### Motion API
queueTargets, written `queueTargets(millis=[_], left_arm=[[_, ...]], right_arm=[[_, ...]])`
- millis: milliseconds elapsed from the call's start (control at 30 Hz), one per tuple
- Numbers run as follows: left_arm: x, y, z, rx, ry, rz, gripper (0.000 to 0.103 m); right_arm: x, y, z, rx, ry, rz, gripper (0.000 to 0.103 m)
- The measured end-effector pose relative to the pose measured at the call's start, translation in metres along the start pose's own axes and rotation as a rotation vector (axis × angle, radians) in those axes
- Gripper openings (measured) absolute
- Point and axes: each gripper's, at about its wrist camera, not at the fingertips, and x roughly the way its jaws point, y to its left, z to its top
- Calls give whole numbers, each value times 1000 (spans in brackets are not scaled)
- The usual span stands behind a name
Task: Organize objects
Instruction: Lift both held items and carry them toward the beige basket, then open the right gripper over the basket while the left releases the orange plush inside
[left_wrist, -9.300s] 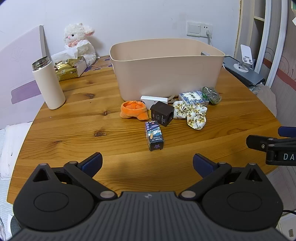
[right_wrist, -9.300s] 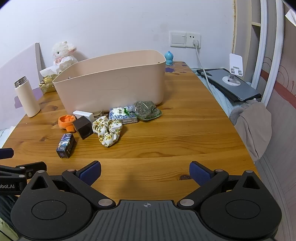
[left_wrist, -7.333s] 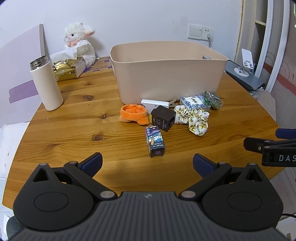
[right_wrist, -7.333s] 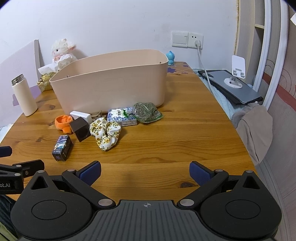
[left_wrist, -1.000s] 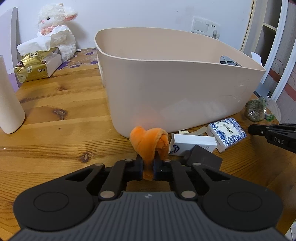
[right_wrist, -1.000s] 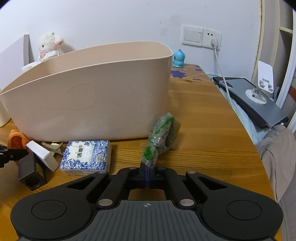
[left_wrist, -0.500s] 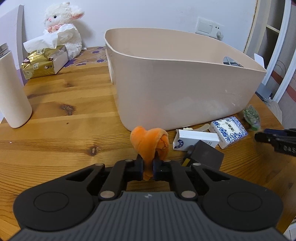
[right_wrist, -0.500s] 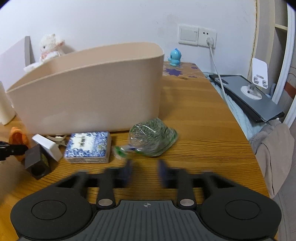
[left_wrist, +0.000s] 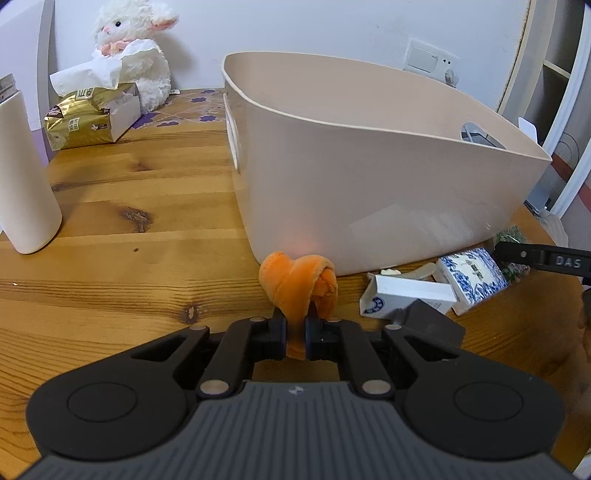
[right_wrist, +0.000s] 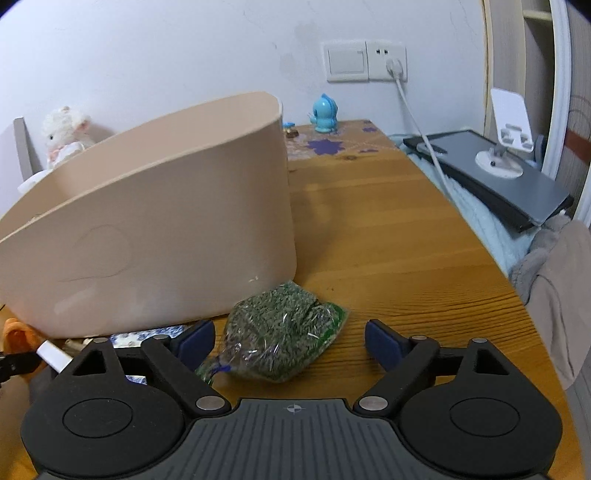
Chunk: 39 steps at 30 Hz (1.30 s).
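Left wrist view: your left gripper (left_wrist: 295, 334) is clamped on the orange plush toy (left_wrist: 300, 286), just before the beige bin (left_wrist: 369, 177).
Your right gripper (right_wrist: 290, 338) stands apart, straddling the green packet (right_wrist: 284, 334) on the table (right_wrist: 388, 236) beside the bin's corner.

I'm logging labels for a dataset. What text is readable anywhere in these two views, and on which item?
"DAS": white letters on the right tongs' black finger, seen from the left wrist view; the rest is cut off.
Gold tissue pack: printed characters, too small to read.
Blue-and-white patterned box: printed characters, blurred.
White box: a round blue emblem, no readable words.
Right wrist view: no readable text.
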Motion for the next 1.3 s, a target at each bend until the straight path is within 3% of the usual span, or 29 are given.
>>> queueTargets(millis=[33, 100, 200, 367, 600, 967, 1300], left_arm=[[1, 1, 1, -2, 0, 0, 10], [2, 2, 2, -6, -1, 1, 10], [3, 2, 2, -10, -3, 4, 10], [0, 1, 2, -17, 1, 5, 10], [-22, -3, 3, -5, -29, -7, 10], [-91, -21, 20, 19, -199, -25, 10], [-105, -45, 64, 101, -305, -14, 10]], right_arm=[[2, 2, 0, -11, -7, -7, 84], [3, 6, 0, -38, -14, -9, 65], [2, 9, -2, -65, -20, -8, 61], [-9, 17, -12, -118, -36, -14, 59], [-46, 13, -7, -84, -85, 17, 59], [-130, 26, 20, -100, -291, 98, 59], [-142, 53, 59, -178, -396, 140, 59]])
